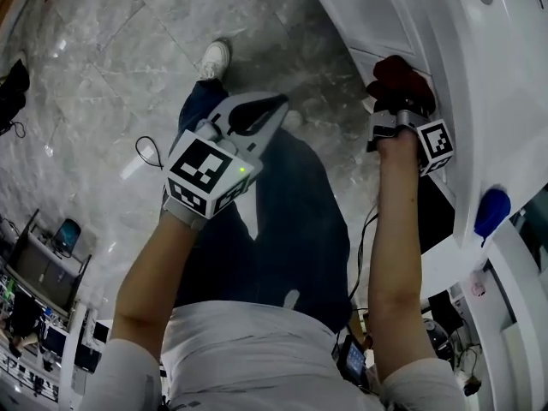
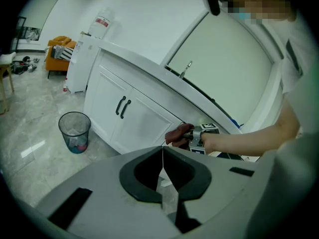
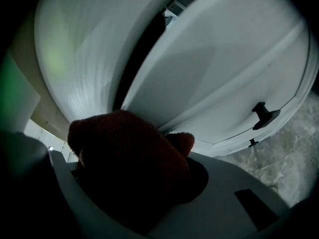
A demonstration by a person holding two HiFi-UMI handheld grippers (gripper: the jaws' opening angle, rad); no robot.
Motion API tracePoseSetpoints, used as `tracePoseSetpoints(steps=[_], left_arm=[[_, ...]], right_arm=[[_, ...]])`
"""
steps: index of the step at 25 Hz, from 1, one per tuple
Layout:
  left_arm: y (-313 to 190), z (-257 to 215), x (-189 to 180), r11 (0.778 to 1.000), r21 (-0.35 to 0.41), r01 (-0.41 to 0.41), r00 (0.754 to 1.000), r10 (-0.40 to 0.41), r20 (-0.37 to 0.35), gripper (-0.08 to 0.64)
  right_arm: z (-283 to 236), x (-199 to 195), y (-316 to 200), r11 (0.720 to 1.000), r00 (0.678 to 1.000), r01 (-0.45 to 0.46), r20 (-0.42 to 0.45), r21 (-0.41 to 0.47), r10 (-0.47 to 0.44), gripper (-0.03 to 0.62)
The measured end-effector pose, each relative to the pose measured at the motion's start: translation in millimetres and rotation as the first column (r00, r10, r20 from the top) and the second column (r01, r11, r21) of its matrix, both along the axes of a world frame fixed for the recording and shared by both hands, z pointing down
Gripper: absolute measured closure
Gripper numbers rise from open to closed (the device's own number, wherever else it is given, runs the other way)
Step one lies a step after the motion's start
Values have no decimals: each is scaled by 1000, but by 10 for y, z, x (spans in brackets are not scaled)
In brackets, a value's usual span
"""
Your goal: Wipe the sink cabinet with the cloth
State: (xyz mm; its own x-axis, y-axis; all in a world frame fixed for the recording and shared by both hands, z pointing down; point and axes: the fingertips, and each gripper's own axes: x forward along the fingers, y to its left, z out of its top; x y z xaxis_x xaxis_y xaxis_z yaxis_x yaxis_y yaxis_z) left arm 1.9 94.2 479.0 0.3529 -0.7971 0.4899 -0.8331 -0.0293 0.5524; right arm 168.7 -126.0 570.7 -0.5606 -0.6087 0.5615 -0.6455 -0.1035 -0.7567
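Note:
A dark red cloth [image 1: 399, 80] is bunched in my right gripper [image 1: 402, 101], whose jaws are shut on it, and it presses against the white sink cabinet [image 1: 385, 15] just under the counter edge. The right gripper view is filled by the cloth [image 3: 127, 158] with the white cabinet door [image 3: 234, 78] and its black handle [image 3: 263, 114] right behind. My left gripper [image 1: 257, 114] hangs away from the cabinet over the floor, jaws shut with nothing between them. The left gripper view shows the cloth [image 2: 177, 132] at the cabinet [image 2: 134, 118] front.
A mesh waste bin [image 2: 75, 132] stands on the marble floor left of the cabinet. A faucet [image 2: 185, 68] rises from the white counter. A blue object [image 1: 491, 211] lies on the counter near my right arm. A water dispenser [image 2: 82, 59] stands at the far left.

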Motion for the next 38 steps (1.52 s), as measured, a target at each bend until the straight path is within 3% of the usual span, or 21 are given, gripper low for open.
tracePoseSetpoints(steps=[6, 15, 24, 27, 32, 38], left_arm=[[-117, 175, 16, 999, -1, -45, 999, 45, -22, 548], [-271, 246, -198, 995, 26, -94, 996, 94, 10, 548], [-267, 347, -245, 986, 10, -165, 986, 165, 30, 548], [-329, 381, -254, 982, 7, -189, 982, 189, 28, 548], [-337, 372, -149, 969, -10, -247, 969, 247, 14, 548], [-342, 295, -81, 956, -8, -293, 956, 293, 14, 548]], right_arm=[[228, 33, -6, 999, 1000, -11, -3, -35, 11, 555], [832, 116, 36, 995, 996, -56, -71, -82, 50, 555], [1329, 254, 73, 982, 984, -166, -80, -92, 159, 555], [1409, 302, 69, 980, 980, -181, -95, -84, 173, 555], [1432, 683, 185, 941, 949, -309, -111, -141, 295, 555], [1090, 701, 171, 925, 938, -347, -43, -158, 344, 558]])
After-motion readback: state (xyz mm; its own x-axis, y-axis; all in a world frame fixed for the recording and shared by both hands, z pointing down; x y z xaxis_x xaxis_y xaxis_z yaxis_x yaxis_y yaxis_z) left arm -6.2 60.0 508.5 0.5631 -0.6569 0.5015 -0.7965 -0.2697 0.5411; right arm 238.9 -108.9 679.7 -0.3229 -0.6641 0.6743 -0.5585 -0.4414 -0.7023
